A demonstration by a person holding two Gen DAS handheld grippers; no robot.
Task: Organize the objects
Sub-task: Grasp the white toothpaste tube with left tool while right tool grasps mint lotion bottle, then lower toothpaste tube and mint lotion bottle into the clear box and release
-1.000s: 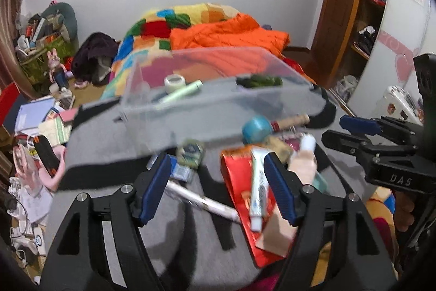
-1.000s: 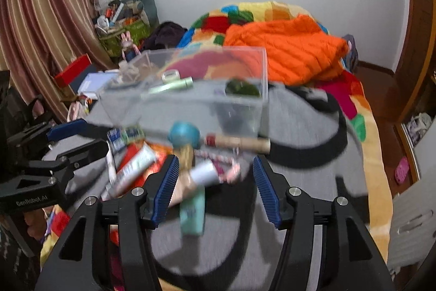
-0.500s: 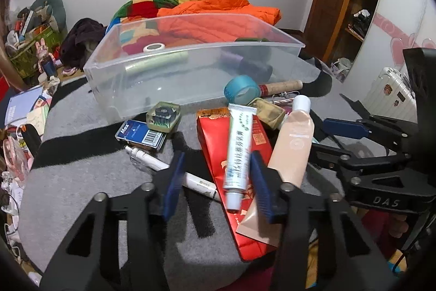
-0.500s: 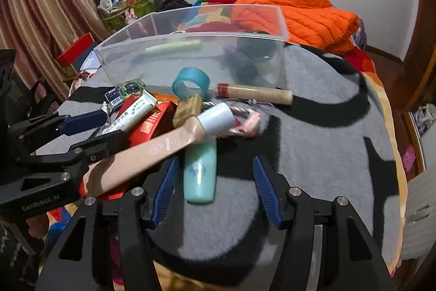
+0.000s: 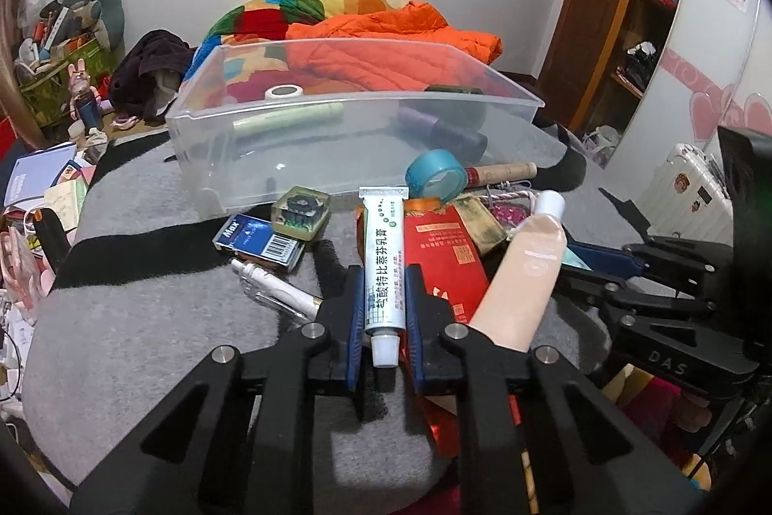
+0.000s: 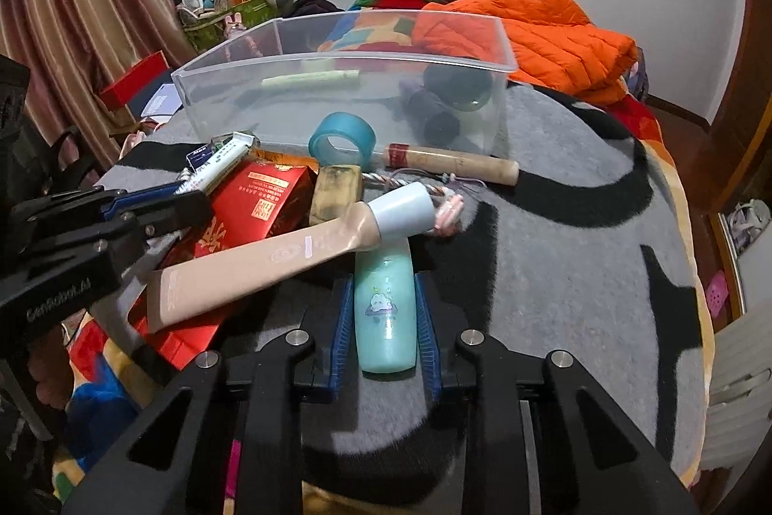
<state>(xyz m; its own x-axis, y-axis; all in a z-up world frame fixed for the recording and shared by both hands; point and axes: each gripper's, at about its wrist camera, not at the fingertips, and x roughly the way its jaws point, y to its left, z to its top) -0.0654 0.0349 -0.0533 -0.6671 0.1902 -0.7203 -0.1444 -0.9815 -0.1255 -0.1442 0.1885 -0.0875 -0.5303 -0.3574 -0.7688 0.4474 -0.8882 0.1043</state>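
Both grippers at the grasp stage of the sort. We see the left gripper [image 5: 384,312] with its fingers [image 5: 356,312] having just closed onto the white ointment tube [image 5: 383,259], pads pressing its sides near the cap; the tube lies on the red packet [image 5: 441,259]. The right gripper [image 6: 384,322] has likewise just closed, its fingers [image 6: 341,322] clamping the pale green bottle [image 6: 385,302], which lies flat on the grey blanket [image 6: 555,273] with its far end under the beige tube [image 6: 270,259].

Progress — we judge the task early to midway. The clear bin [image 5: 357,158], at twelve o'clock from the pile, already holds a light green stick [image 5: 289,118], a white tape roll [image 5: 283,92] and dark rolls [image 5: 448,124]. Still outside, just before the bin: the blue tape ring [image 5: 434,177], the wooden-handled rope [image 5: 502,172], the blue card box [image 5: 260,237], the small square case [image 5: 300,210] and a white pen [image 5: 275,288] — at ten to one o'clock from the left gripper.
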